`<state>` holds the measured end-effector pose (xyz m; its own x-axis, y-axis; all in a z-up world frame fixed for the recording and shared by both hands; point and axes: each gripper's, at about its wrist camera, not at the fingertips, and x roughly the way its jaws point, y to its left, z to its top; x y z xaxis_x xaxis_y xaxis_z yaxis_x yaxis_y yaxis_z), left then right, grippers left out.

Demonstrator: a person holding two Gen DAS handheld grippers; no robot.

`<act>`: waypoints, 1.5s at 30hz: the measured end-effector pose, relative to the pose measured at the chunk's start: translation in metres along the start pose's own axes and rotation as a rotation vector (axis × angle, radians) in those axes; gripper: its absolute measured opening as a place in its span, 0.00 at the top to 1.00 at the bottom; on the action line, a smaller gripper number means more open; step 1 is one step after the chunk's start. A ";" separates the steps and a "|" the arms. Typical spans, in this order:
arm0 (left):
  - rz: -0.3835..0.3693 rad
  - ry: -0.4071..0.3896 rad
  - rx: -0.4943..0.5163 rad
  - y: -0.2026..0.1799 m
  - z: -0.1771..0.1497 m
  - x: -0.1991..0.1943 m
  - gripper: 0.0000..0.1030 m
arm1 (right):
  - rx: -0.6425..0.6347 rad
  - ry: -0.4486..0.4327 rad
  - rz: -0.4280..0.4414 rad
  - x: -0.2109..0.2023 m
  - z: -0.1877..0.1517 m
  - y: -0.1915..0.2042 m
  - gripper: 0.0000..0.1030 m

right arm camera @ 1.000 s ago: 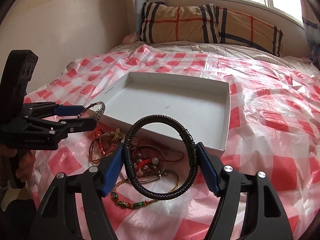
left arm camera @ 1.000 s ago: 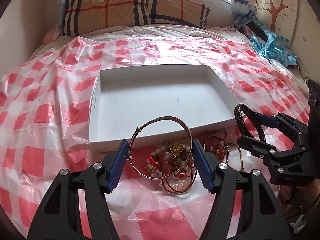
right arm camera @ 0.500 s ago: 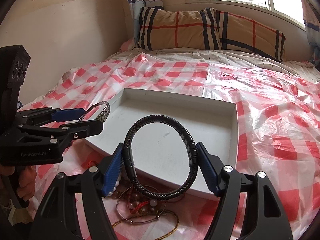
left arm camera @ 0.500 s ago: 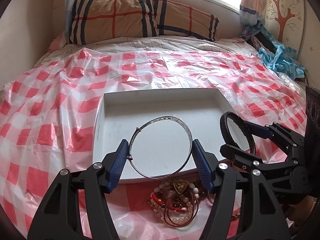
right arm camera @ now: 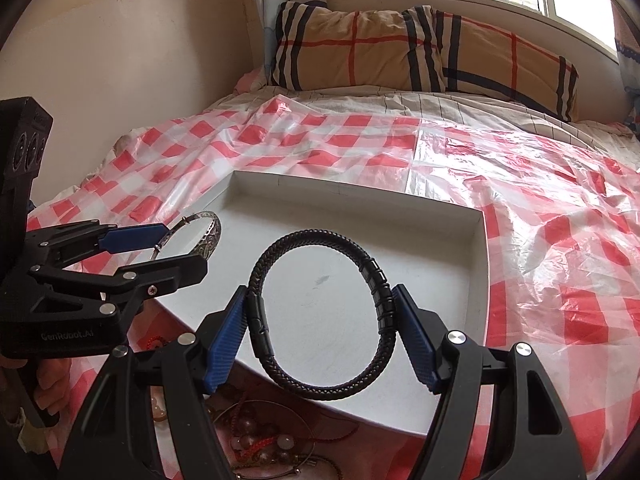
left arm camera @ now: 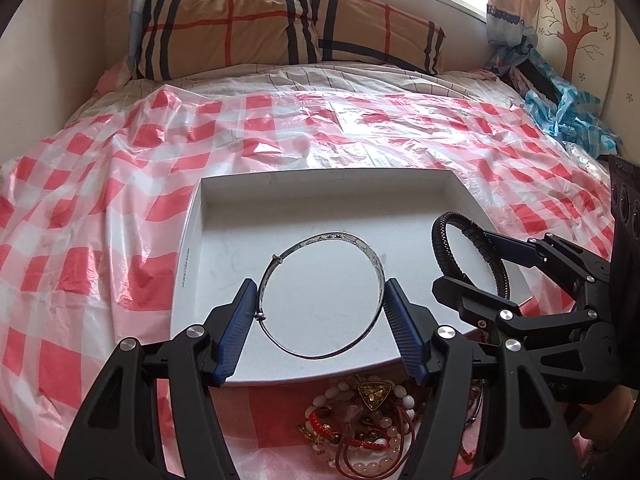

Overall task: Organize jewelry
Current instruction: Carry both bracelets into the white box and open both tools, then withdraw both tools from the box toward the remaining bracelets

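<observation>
My left gripper (left arm camera: 320, 312) is shut on a thin silver bangle (left arm camera: 372, 256) and holds it above the near part of a shallow white box (left arm camera: 192, 240). My right gripper (right arm camera: 320, 320) is shut on a black braided leather bracelet (right arm camera: 376, 276) over the same box (right arm camera: 484, 264). The right gripper also shows in the left wrist view (left arm camera: 472, 264), and the left gripper in the right wrist view (right arm camera: 176, 248). A heap of bead and cord bracelets (left arm camera: 368, 428) lies on the plastic sheet in front of the box, partly hidden by the grippers.
The box sits on a red-and-white checked plastic sheet (left arm camera: 100, 208) spread over a bed. A striped pillow (left arm camera: 280, 28) lies at the head under a window. Blue plastic bags (left arm camera: 568, 112) lie at the far right. A wall (right arm camera: 120, 80) runs along the left.
Both grippers have moved forward from over the jewelry heap to above the white box, each still holding its bracelet.
</observation>
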<state>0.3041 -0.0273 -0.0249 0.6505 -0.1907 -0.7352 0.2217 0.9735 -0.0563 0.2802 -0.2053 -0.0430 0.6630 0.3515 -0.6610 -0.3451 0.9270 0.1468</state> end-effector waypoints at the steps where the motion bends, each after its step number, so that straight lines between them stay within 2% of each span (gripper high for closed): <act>1: 0.000 0.002 0.000 0.000 0.000 0.002 0.40 | 0.001 0.003 0.001 0.002 0.000 -0.001 0.33; 16: 0.007 0.020 0.000 0.000 -0.002 0.017 0.40 | 0.013 0.022 0.001 0.014 -0.002 -0.007 0.32; 21: 0.046 0.052 -0.007 0.003 -0.002 0.028 0.40 | 0.017 0.042 -0.004 0.019 -0.002 -0.008 0.29; 23: 0.052 0.048 -0.015 0.005 -0.001 0.026 0.39 | 0.020 0.035 -0.015 0.017 -0.002 -0.008 0.23; 30: 0.078 0.030 -0.020 0.010 -0.001 0.004 0.32 | 0.046 0.021 -0.020 -0.008 -0.004 -0.013 0.23; 35: 0.079 0.042 -0.014 0.014 -0.022 -0.020 0.27 | 0.070 0.019 -0.013 -0.040 -0.017 -0.014 0.21; 40: 0.040 0.087 -0.016 0.018 -0.054 -0.034 0.25 | 0.067 0.066 0.011 -0.061 -0.043 -0.009 0.19; 45: -0.004 0.128 0.033 0.011 -0.078 -0.042 0.25 | 0.033 0.123 0.047 -0.068 -0.066 0.005 0.19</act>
<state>0.2230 0.0014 -0.0472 0.5522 -0.1744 -0.8153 0.2488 0.9678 -0.0385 0.1893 -0.2334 -0.0456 0.5591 0.3782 -0.7378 -0.3505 0.9143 0.2030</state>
